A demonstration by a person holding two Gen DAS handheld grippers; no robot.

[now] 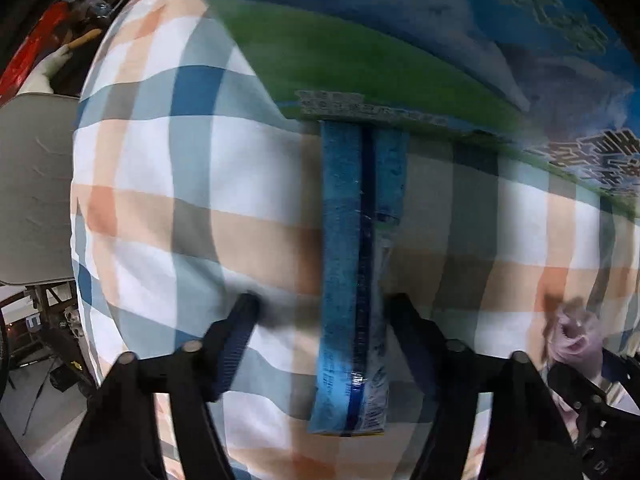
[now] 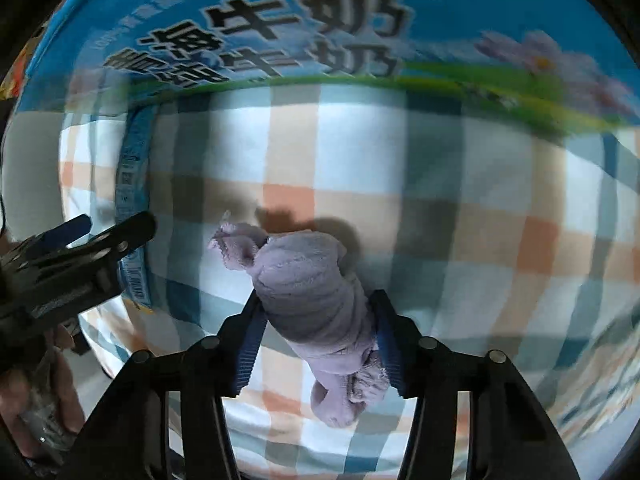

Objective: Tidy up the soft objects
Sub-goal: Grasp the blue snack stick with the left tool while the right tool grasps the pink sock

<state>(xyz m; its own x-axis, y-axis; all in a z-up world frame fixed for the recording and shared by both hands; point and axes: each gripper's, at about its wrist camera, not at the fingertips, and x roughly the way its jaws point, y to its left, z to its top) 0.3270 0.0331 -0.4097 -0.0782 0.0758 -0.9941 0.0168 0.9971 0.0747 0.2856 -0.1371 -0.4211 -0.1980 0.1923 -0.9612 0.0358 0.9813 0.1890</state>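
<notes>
2 right fingers clamp the purple sock between them; left gripper spread around the carton flap.

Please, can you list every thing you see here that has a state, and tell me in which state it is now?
Left gripper: open, its fingers on either side of the box flap, not closed on it.
Right gripper: shut on the purple sock.
Purple sock: rolled into a bundle, held above the plaid cloth.
Blue milk box: open, one flap standing up.
Plaid cloth: spread out inside the box.
</notes>
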